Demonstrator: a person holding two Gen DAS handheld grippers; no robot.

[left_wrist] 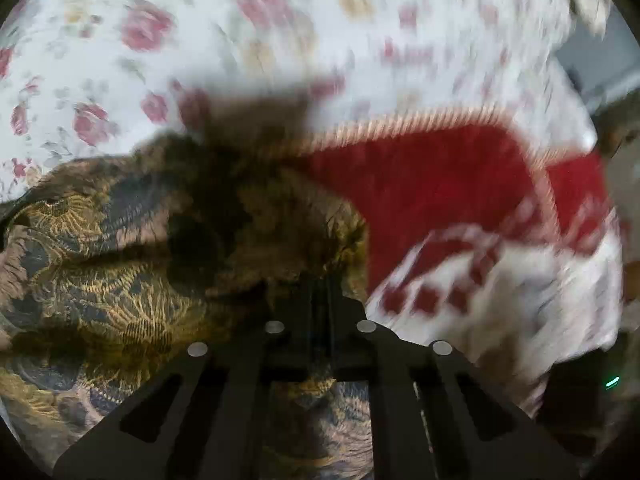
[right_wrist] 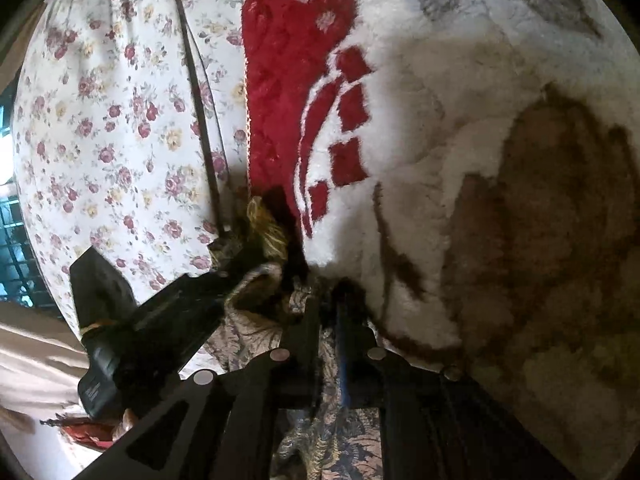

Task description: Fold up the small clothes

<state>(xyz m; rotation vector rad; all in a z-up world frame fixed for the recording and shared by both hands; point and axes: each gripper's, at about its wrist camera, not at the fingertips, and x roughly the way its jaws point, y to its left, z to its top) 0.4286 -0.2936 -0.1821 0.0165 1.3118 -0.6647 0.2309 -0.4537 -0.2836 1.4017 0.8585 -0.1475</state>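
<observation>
A small garment of dark patterned cloth with gold, grey and pink leaf print (left_wrist: 120, 264) is bunched up in front of my left gripper (left_wrist: 320, 280), whose fingers are closed together on a fold of it. In the right wrist view the same cloth (right_wrist: 272, 292) is pinched in my right gripper (right_wrist: 328, 292), also shut, and more of it hangs below the fingers. The left gripper's black body (right_wrist: 160, 320) shows close by at lower left, holding the cloth next to mine. The left view is motion-blurred.
The work lies on a bed with a white floral sheet (right_wrist: 100, 140). A thick red, white and brown fleece blanket (right_wrist: 460, 140) lies beside the garment; it also shows in the left wrist view (left_wrist: 440, 184). A window grille (right_wrist: 16, 232) is at far left.
</observation>
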